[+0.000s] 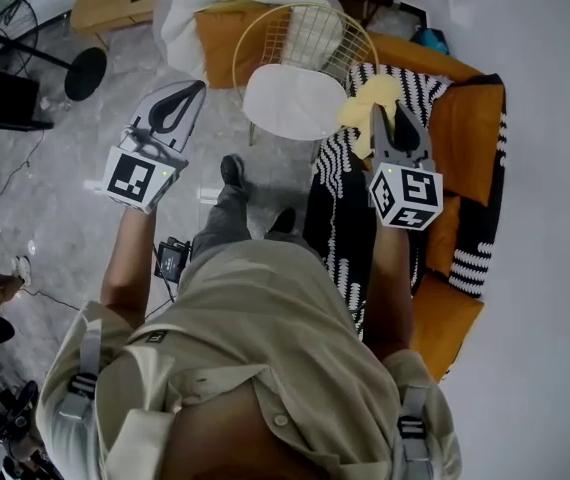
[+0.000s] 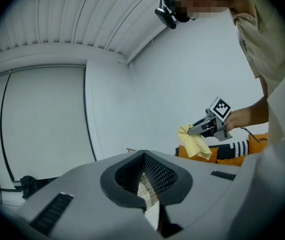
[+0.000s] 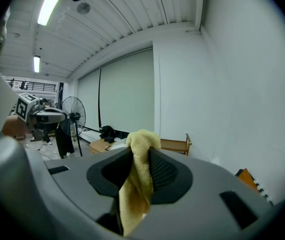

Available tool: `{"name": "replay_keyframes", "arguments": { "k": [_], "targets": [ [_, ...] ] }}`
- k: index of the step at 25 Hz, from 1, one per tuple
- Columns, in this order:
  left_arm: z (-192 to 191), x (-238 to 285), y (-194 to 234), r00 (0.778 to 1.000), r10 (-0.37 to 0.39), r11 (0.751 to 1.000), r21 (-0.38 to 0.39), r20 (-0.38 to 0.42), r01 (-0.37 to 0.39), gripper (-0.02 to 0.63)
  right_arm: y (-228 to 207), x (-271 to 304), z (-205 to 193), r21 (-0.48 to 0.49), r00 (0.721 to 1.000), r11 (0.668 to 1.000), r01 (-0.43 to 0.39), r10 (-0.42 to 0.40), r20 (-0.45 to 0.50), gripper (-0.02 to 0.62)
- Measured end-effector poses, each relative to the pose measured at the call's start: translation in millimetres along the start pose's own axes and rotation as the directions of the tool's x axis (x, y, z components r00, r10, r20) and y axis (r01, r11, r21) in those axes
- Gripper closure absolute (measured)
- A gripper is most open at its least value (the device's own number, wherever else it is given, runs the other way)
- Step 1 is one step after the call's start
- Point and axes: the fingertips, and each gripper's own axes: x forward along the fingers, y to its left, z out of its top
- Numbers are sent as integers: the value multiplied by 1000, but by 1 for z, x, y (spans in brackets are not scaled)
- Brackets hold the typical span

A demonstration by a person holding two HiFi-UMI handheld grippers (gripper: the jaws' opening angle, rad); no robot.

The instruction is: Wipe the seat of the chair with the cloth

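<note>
Right tongs [image 3: 141,146] clamped on the yellow cloth [image 3: 135,189], which hangs from their tips in the air just right of the chair's white seat [image 1: 290,103]. Left tongs [image 2: 143,154] closed on nothing, held left of the seat.

Between left fingers [image 1: 187,93] and right fingers [image 1: 405,128]: chair seat [image 1: 290,103], top bare, open from above.
Beyond the fingertips: wire backrest [image 1: 305,33] blocks.
Right of right fingers: sofa [image 1: 465,118] close.

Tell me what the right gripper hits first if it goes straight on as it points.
Nothing close: the right gripper, shut on the yellow cloth, points roughly level, not at the chair seat. Its line looks free up to the wooden furniture; depth unclear.
</note>
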Motion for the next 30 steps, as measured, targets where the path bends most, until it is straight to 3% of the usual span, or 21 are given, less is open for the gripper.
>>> {"name": "replay_keyframes", "arguments": {
  "k": [7, 13, 22, 30],
  "targets": [
    [4, 57, 48, 989, -127, 992, 18, 79, 126, 590, -8, 25, 6, 24, 991, 991, 131, -130, -39, 490],
    [4, 99, 90, 969, -214, 976, -12, 124, 217, 589, -8, 52, 12, 28, 971, 973, 229, -226, -76, 490],
    [-15, 137, 139, 939, -289, 953, -34, 187, 300, 589, 11, 100, 12, 13, 952, 960, 279, -275, -134, 489],
    [-51, 168, 155, 944, -310, 944, -80, 110, 319, 589, 3, 158, -10, 21, 949, 969, 245, -235, -208, 490]
  ]
}}
